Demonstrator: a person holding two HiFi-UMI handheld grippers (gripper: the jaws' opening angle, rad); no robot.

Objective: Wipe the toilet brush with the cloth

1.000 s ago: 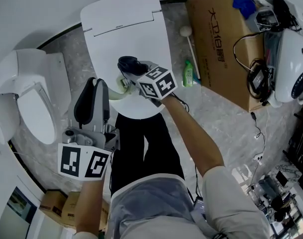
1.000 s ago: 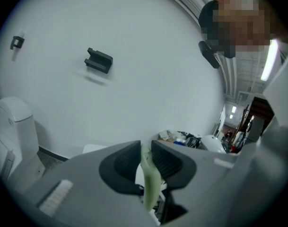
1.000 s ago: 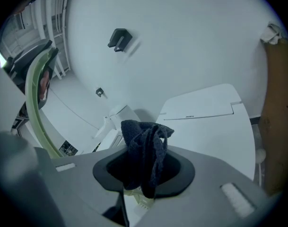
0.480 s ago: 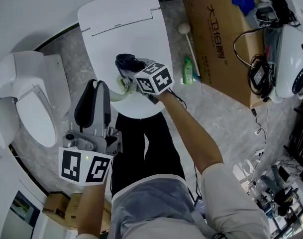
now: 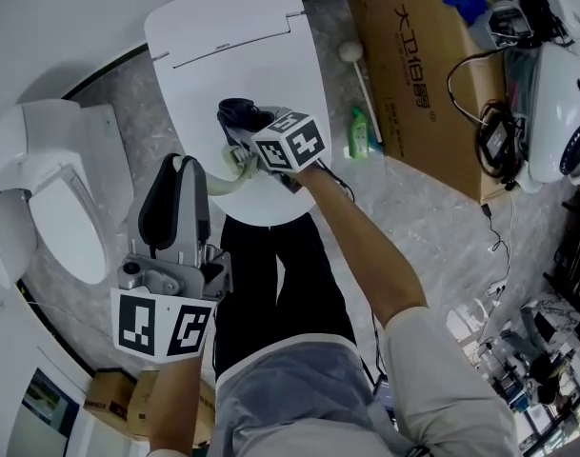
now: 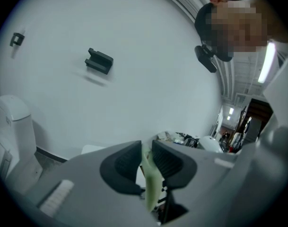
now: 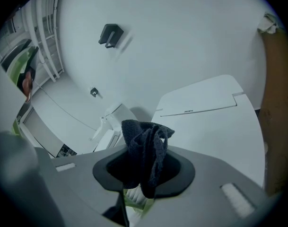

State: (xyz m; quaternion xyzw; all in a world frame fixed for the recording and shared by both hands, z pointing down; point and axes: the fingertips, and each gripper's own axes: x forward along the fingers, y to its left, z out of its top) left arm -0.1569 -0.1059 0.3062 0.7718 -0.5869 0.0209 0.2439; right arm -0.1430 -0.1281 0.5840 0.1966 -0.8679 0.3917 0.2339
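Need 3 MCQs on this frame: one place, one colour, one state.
1. Where is the green bottle?
A) on the toilet lid
B) on the floor by the box
C) on a shelf

2. What colour is the cloth?
A) dark
B) yellow
C) white

3. The left gripper is:
A) open
B) shut on the brush
C) shut on the cloth

Answers:
1 B: the head view shows it on the floor next to the box.
2 A: it looks near black in the right gripper.
3 B: its jaws pinch the pale green handle.
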